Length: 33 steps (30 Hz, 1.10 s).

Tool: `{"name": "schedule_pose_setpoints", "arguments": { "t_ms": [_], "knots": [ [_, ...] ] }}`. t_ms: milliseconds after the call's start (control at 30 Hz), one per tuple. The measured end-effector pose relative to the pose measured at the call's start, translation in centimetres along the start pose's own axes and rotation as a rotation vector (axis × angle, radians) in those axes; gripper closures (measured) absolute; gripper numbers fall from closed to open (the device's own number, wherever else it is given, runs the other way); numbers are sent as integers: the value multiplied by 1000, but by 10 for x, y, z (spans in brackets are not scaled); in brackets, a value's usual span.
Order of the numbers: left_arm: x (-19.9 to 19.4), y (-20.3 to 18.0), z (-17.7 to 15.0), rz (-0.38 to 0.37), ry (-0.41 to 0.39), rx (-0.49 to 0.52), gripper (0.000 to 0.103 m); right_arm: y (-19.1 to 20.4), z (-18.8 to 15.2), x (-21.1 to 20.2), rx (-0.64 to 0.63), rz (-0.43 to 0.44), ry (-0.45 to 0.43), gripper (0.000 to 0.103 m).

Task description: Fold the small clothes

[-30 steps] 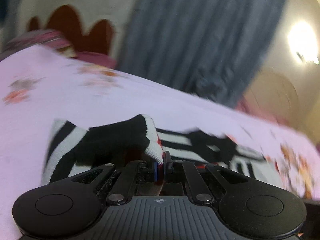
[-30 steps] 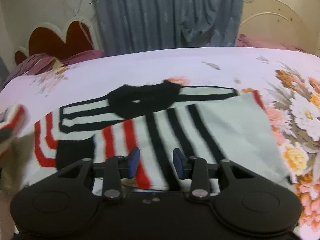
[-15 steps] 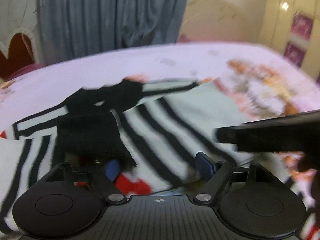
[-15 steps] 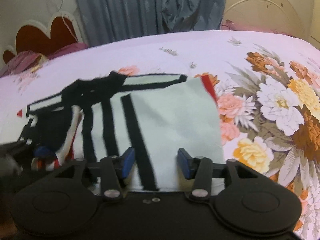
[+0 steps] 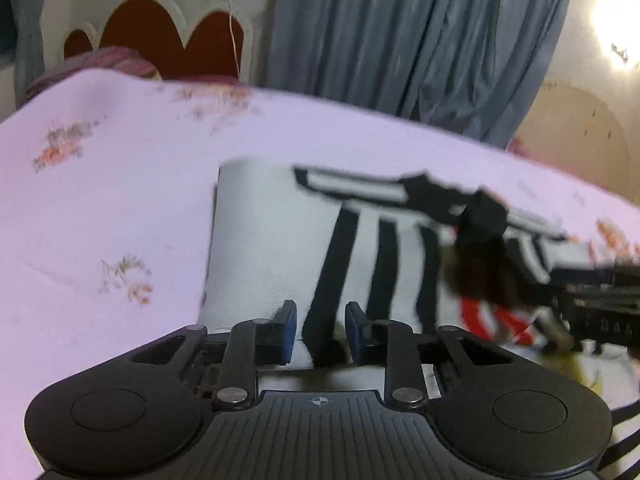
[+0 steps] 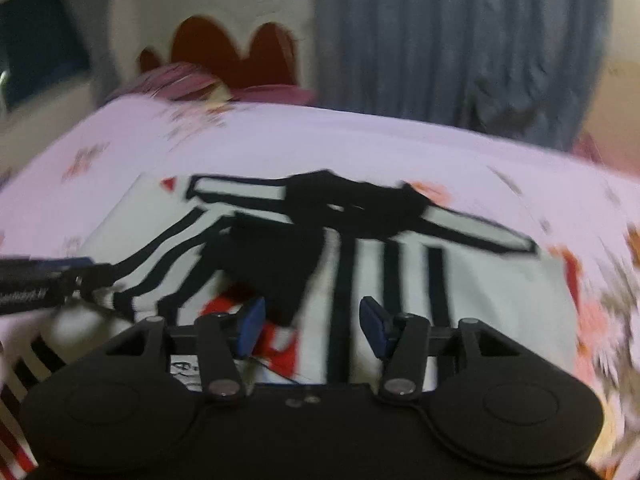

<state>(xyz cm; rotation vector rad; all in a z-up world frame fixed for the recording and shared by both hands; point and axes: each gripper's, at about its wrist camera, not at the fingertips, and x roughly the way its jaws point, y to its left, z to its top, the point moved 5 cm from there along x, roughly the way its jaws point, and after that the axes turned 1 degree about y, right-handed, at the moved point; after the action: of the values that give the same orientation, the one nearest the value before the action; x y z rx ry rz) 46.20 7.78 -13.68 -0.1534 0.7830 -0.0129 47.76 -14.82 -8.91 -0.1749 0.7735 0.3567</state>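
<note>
The striped top (image 6: 460,280) lies flat on the flowered bedsheet (image 5: 120,200), sleeves partly folded in. The left gripper (image 5: 320,332) has just been closing, now narrowly parted over the hem, pinching nothing I can see. The right gripper (image 6: 312,326) has just been opening, about half apart and empty. A careless grab could drag the sleeve fold loose. Lettering on the gripper bodies is too blurred to read.

- Dim, warm indoor light; a lamp (image 5: 614,20) glares at the upper right of the left view, bleached to a white patch.
- Both views bow hard at the edges.
- Motion blur smears the shirt (image 6: 480,280), curtain (image 6: 460,40) and flowered sheet (image 6: 600,300), worst in the right view.
- The near gripper bodies look sharp.
</note>
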Motion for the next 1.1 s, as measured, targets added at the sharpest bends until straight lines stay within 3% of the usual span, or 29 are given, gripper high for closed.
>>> {"name": "schedule_pose_setpoints", "arguments": {
  "t_ms": [133, 167, 200, 233, 267, 467, 533, 567, 667, 733, 767, 900, 967, 1033, 1100],
  "knots": [
    [6, -10, -4, 6, 6, 39, 75, 26, 7, 24, -186, -61, 14, 53],
    [5, -11, -3, 12, 3, 41, 75, 26, 7, 28, -206, -65, 20, 59],
    [6, -10, -5, 14, -2, 40, 75, 24, 8, 31, -202, -66, 28, 80],
    [4, -11, -5, 12, -7, 43, 75, 19, 9, 30, -176, -72, 31, 92],
    [10, -11, -4, 15, -9, 48, 75, 11, 9, 25, -135, -83, 22, 97],
    [22, -15, -3, 3, 8, 77, 75, -55, -7, -16, 218, -99, -60, 97],
    [25, -17, -5, 9, 15, 99, 75, -65, -25, -8, 275, -98, -10, 91],
    [24, -17, -4, 9, 18, 102, 75, -68, -32, -3, 292, -109, 23, 82],
    [17, -16, 1, 6, 9, 111, 75, -84, -41, -3, 429, -72, 11, 71],
    [18, -14, 1, 1, 8, 110, 75, -91, -41, -4, 469, -39, 11, 78],
    [18, -12, 1, -1, 7, 107, 75, -94, -40, -3, 474, -25, 11, 95],
    [10, -13, 9, 13, -63, 112, 75, -92, -21, -19, 436, -40, -89, 96],
    [17, -10, 8, 39, -33, 121, 75, -92, -17, -25, 422, -51, -122, 96],
    [29, -9, 3, 49, 11, 152, 75, -97, -24, -17, 437, -62, -82, 96],
    [30, -11, 4, 53, 18, 174, 75, -104, -44, 1, 476, -92, 30, 96]
  ]
}}
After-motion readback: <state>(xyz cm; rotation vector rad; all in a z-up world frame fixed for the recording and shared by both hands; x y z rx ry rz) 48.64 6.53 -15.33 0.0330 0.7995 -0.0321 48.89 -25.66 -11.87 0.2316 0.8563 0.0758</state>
